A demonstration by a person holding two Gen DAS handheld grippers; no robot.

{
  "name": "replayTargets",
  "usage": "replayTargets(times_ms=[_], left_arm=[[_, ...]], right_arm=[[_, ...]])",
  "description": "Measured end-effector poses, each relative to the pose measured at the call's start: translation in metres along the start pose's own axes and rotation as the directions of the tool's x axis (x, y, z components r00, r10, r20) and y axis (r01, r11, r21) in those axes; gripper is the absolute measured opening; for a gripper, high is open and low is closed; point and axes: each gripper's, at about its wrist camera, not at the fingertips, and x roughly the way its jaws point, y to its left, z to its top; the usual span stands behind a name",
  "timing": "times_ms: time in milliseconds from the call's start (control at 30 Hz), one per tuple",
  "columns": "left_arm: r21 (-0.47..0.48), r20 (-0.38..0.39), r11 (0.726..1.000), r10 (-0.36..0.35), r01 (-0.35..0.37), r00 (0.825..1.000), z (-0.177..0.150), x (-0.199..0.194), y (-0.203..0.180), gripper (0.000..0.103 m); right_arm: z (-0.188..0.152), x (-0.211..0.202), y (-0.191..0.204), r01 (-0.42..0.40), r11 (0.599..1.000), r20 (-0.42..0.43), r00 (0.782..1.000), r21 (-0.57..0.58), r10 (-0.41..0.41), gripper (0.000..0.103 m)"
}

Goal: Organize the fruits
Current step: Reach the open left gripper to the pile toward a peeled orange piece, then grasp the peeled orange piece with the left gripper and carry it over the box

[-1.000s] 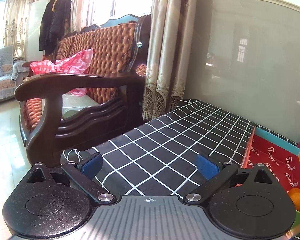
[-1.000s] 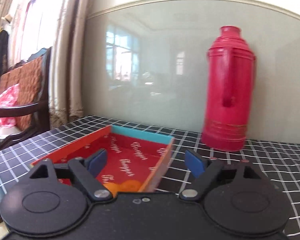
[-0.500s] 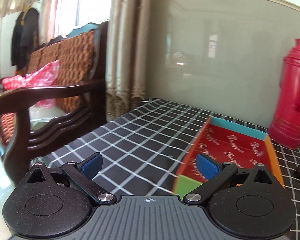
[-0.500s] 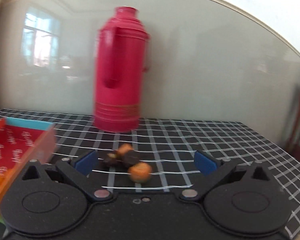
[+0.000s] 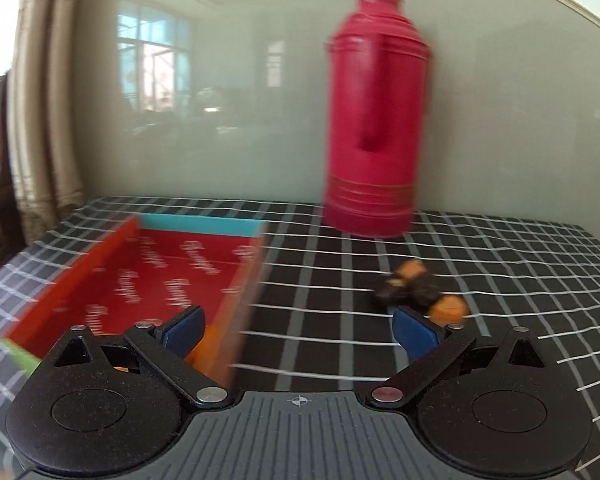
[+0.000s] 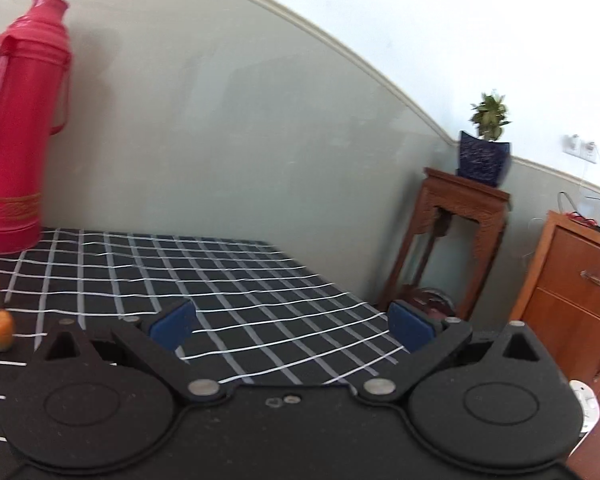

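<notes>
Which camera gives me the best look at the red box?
The left wrist view. The red box lies open there on the checked tablecloth, its printed floor and teal end wall visible, though blurred. The right wrist view misses it entirely.

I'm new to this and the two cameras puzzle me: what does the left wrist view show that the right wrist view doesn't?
Only the left view shows the red tray with an orange fruit inside, the curtain, and the open left gripper. Only the right view shows the wooden stand with a potted plant, a cabinet, and the open right gripper. Both show the red thermos, the checked tablecloth and the loose fruits lying on it.
</notes>
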Motion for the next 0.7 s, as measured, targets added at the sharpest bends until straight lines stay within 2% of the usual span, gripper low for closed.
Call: replayTargets(times_ms=[133, 267, 300, 333, 367, 633, 667, 700], left_arm=[[0.055, -0.023, 0.998, -0.035, 0.036, 0.999, -0.001, 0.021, -0.058, 0.099], [0.093, -0.042, 0.995, -0.021, 0.025, 0.999, -0.005, 0.043, -0.098, 0.098], [0.101, -0.043, 0.995, -0.015, 0.019, 0.999, -0.005, 0.048, -0.105, 0.093], [0.107, -0.051, 0.994, -0.013, 0.018, 0.999, -0.005, 0.053, -0.108, 0.085], [0.109, -0.067, 0.994, -0.014, 0.021, 0.998, -0.005, 0.058, -0.112, 0.083], [0.099, -0.159, 0.995, 0.021, -0.005, 0.987, -0.002, 0.099, -0.128, 0.081], [0.093, -0.156, 0.996, 0.017, -0.002, 0.988, -0.002, 0.099, -0.128, 0.076], [0.088, -0.154, 0.996, 0.001, 0.013, 0.988, -0.002, 0.098, -0.127, 0.061]], right_arm=[[-0.004, 0.008, -0.019, -0.004, 0.999, -0.025, 1.0, 0.043, 0.005, 0.097], [-0.006, 0.013, -0.031, -0.01, 0.998, -0.035, 0.999, 0.059, 0.012, 0.097], [-0.007, 0.013, -0.034, -0.013, 0.998, -0.037, 0.999, 0.067, 0.015, 0.097], [-0.006, 0.014, -0.038, -0.018, 0.997, -0.039, 0.999, 0.074, 0.021, 0.097], [-0.007, 0.016, -0.042, -0.023, 0.996, -0.041, 0.999, 0.081, 0.027, 0.097], [-0.006, 0.017, -0.053, -0.061, 0.991, -0.04, 0.997, 0.122, 0.066, 0.097], [-0.006, 0.015, -0.053, -0.061, 0.991, -0.039, 0.997, 0.123, 0.066, 0.097], [-0.006, 0.015, -0.053, -0.059, 0.991, -0.038, 0.997, 0.124, 0.064, 0.097]])
